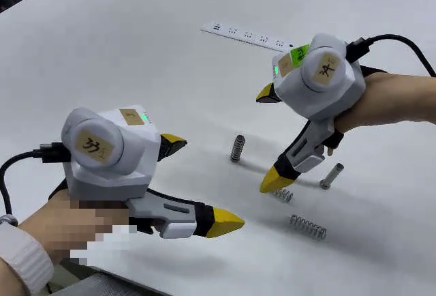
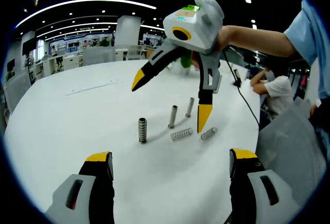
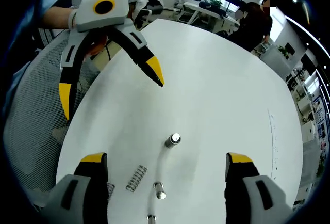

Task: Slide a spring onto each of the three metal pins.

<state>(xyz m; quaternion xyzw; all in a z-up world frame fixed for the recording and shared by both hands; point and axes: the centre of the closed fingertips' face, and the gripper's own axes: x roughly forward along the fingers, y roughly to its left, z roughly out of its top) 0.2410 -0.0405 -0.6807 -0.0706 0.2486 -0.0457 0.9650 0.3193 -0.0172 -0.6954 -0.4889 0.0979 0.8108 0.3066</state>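
Both grippers are wide open and empty. The right gripper [image 1: 271, 137] hangs over the desk [image 1: 136, 50], its lower jaw tip just beside a loose spring [image 1: 283, 194]. A second spring [image 1: 307, 227] lies near. One sprung pin [image 1: 236, 148] is done, and a bare pin [image 1: 332, 175] stands close by. The left gripper [image 1: 201, 183] is well apart. Best to straddle the spring mid-length and close softly so the coil neither rolls nor squashes, then line its bore up over the pin top.

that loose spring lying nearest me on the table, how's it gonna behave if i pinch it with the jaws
The spring lies on its side on the smooth white table, so a nudge will probably roll it. Its open, thin-wire coils will likely squash or bend under a pinch, and it may pop out of the jaws. It looks light.
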